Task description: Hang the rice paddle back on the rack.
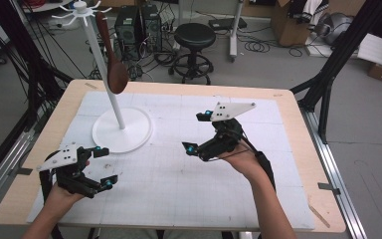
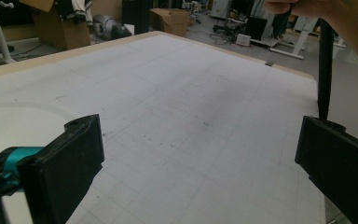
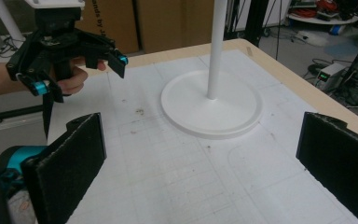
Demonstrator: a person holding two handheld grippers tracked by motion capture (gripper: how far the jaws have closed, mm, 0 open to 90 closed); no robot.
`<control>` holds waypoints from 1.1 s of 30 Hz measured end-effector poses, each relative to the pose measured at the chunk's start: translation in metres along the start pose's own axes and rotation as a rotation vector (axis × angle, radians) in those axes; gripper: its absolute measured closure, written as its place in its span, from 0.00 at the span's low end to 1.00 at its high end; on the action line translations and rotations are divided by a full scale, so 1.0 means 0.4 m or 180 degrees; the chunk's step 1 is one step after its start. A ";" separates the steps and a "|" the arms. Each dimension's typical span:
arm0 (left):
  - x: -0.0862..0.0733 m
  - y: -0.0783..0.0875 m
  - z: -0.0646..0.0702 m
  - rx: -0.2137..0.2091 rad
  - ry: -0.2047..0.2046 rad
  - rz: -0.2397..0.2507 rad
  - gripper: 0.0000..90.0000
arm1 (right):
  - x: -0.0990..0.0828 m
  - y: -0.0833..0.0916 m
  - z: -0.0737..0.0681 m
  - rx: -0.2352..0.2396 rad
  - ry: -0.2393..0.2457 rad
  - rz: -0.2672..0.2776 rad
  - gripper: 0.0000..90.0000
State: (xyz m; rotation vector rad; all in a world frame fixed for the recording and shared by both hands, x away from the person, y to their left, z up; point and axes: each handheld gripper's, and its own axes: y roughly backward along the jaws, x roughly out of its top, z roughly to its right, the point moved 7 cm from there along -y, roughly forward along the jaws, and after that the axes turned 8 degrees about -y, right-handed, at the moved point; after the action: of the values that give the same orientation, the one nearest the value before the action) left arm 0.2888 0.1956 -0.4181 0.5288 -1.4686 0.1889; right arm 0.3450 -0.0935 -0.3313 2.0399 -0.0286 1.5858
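Both hand-held grippers hover spread and empty over the bench; the spoon hangs on the rack.

At the left, the left hand-held gripper (image 1: pixel 93 168) sits low over the bench's (image 1: pixel 179 179) near-left corner, its hand (image 1: pixel 62 191) gripping from below, jaws wide apart and pointing right, nothing between them. Just beyond it stands the white rack (image 1: pixel 122 129), its round base on the mat; a brown wooden spoon (image 1: pixel 113 59) hangs from a top hook, bowl downward, against the pole. To the right, near mid-bench, the right hand-held gripper (image 1: pixel 198 132) is raised and tilted, wrist bent, jaws wide apart and aimed left toward the rack's base, holding nothing.
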 end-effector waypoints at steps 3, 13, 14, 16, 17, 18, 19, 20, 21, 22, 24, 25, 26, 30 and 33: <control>0.001 0.000 -0.001 0.0001 0.0010 0.0008 0.02 | -0.017 0.009 0.000 -0.0005 0.0000 0.0018 0.00; 0.005 0.004 -0.007 0.0018 0.0043 0.0064 0.02 | -0.057 0.028 0.013 -0.0058 -0.0046 -0.0002 0.00; 0.005 0.005 -0.008 0.0022 0.0045 0.0070 0.02 | -0.060 0.029 0.012 -0.0055 -0.0055 0.0012 0.00; 0.006 0.005 -0.010 0.0024 0.0059 0.0084 0.02 | -0.069 0.031 0.012 -0.0073 -0.0069 0.0025 0.00; 0.006 0.004 -0.011 0.0024 0.0069 0.0096 0.02 | -0.074 0.033 0.012 -0.0088 -0.0063 0.0025 0.00; 0.006 0.005 -0.012 0.0030 0.0078 0.0095 0.02 | -0.079 0.034 0.011 -0.0087 -0.0064 0.0025 0.00; 0.006 0.006 -0.013 0.0028 0.0065 0.0087 0.02 | -0.083 0.036 0.011 -0.0089 -0.0066 0.0042 0.00; 0.006 0.006 -0.013 0.0030 0.0065 0.0087 0.02 | -0.089 0.038 0.010 -0.0095 -0.0086 0.0039 0.00; 0.006 0.006 -0.013 0.0032 0.0064 0.0087 0.02 | -0.093 0.040 0.008 -0.0095 -0.0097 0.0046 0.00; 0.007 0.007 -0.013 0.0029 0.0062 0.0091 0.02 | -0.098 0.042 0.007 -0.0095 -0.0098 0.0050 0.00; 0.008 0.008 -0.013 0.0036 0.0065 0.0101 0.02 | -0.107 0.047 0.005 -0.0110 -0.0120 0.0059 0.00; 0.009 0.009 -0.014 0.0037 0.0066 0.0099 0.02 | -0.111 0.049 0.004 -0.0111 -0.0122 0.0072 0.00; 0.009 0.010 -0.013 0.0036 0.0065 0.0097 0.02 | -0.116 0.052 0.004 -0.0125 -0.0124 0.0079 0.00; 0.011 0.014 -0.015 0.0050 0.0055 0.0115 0.02 | -0.133 0.061 0.006 -0.0141 -0.0141 0.0100 0.00; 0.013 0.014 -0.016 0.0052 0.0055 0.0125 0.02 | -0.145 0.070 0.010 -0.0170 -0.0173 0.0120 0.00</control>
State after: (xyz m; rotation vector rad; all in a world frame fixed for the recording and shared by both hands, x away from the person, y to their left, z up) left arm 0.2927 0.2025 -0.4119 0.5106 -1.4623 0.2360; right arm 0.3214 -0.1368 -0.3727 2.0519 -0.1291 1.5354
